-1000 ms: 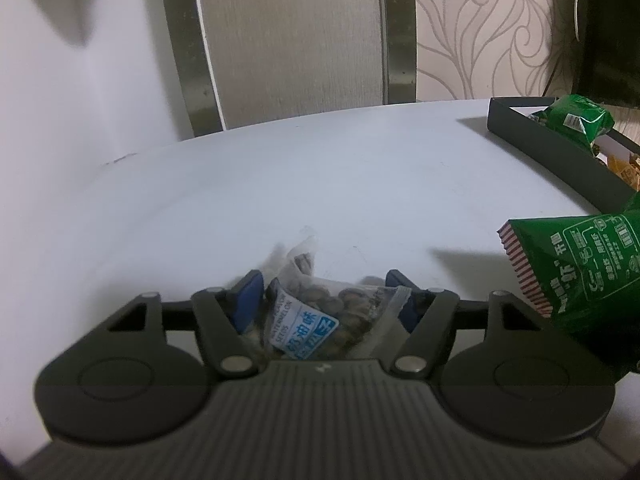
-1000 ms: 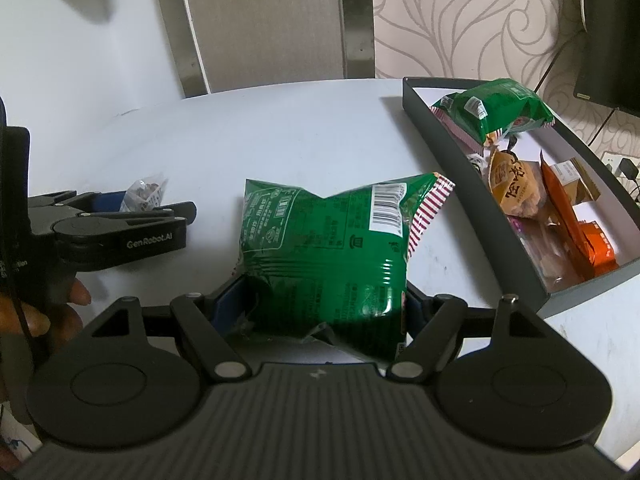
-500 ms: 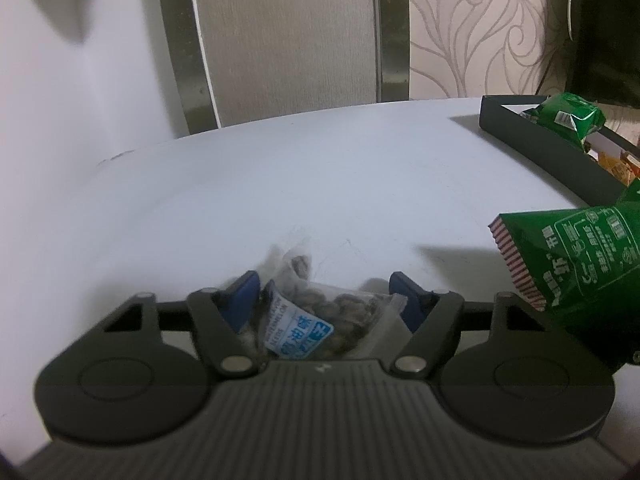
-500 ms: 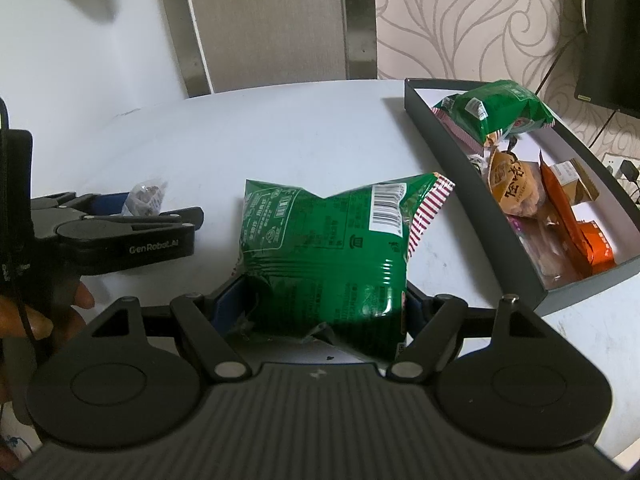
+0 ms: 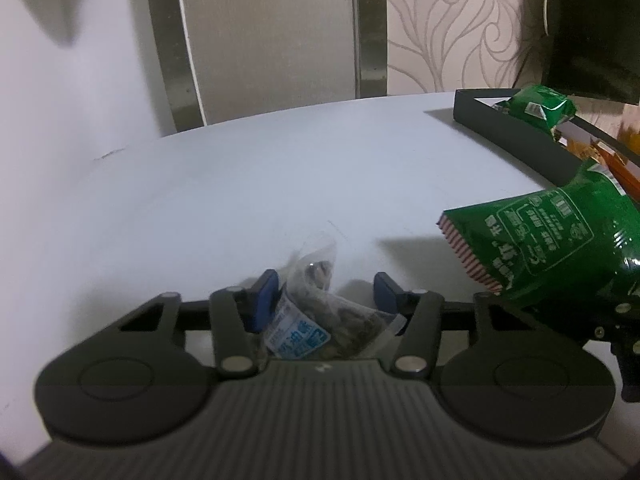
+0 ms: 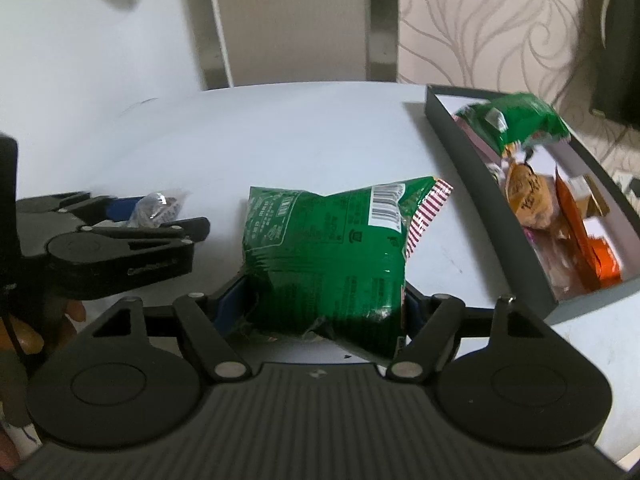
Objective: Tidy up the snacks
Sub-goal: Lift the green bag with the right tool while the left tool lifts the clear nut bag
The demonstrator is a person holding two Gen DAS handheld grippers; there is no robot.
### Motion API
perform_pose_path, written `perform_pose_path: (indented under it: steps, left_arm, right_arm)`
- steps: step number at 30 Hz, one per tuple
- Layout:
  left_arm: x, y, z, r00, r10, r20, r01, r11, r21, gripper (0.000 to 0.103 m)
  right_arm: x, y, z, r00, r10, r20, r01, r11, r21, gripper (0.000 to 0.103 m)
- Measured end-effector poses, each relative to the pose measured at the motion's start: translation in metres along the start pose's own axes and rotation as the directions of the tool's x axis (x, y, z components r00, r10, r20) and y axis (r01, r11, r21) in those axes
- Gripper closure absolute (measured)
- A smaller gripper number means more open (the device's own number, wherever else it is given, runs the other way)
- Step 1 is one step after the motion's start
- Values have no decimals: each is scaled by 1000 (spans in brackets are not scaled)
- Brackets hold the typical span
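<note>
A clear seed packet with a blue label [image 5: 320, 320] lies on the white table between the blue pads of my left gripper [image 5: 325, 294]. The jaws are closing and the pads press its sides, so it bunches upward. In the right wrist view the same packet [image 6: 160, 208] pokes out between the left gripper's [image 6: 156, 214] fingers. My right gripper [image 6: 322, 300] is shut on the lower end of a green snack bag [image 6: 320, 248] with a red-striped seal. The bag's [image 5: 540, 248] striped end also reaches in from the right in the left wrist view.
A dark grey tray [image 6: 480, 200] at the right holds another green bag [image 6: 516, 124] and orange packets [image 6: 528, 196]. The tray's wall [image 5: 520, 140] also shows in the left wrist view. A hand [image 6: 24, 332] grips the left tool. A black screen [image 5: 592, 20] stands behind the tray.
The left jaws have narrowed onto the seed packet, which has crumpled and risen between the pads. The right gripper still holds the green bag in about the same place.
</note>
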State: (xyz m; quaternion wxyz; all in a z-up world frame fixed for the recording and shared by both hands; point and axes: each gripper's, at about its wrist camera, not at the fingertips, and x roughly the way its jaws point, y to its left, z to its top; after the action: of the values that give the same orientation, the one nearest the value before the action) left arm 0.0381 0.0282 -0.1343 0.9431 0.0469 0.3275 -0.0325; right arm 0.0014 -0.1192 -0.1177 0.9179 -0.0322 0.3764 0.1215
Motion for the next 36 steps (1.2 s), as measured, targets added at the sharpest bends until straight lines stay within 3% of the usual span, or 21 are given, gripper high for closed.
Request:
perform_pose_path:
  steps: [19, 36]
  left_arm:
    - [-15, 14, -6, 1000, -11, -11, 10, 996, -84, 66]
    - [-20, 11, 0, 1000, -4, -3, 4, 996, -91, 68]
  right_arm:
    - [-16, 9, -3, 999, 30, 33, -30, 999, -11, 25]
    - [-36, 13, -2, 994, 62, 84, -60, 998, -25, 25]
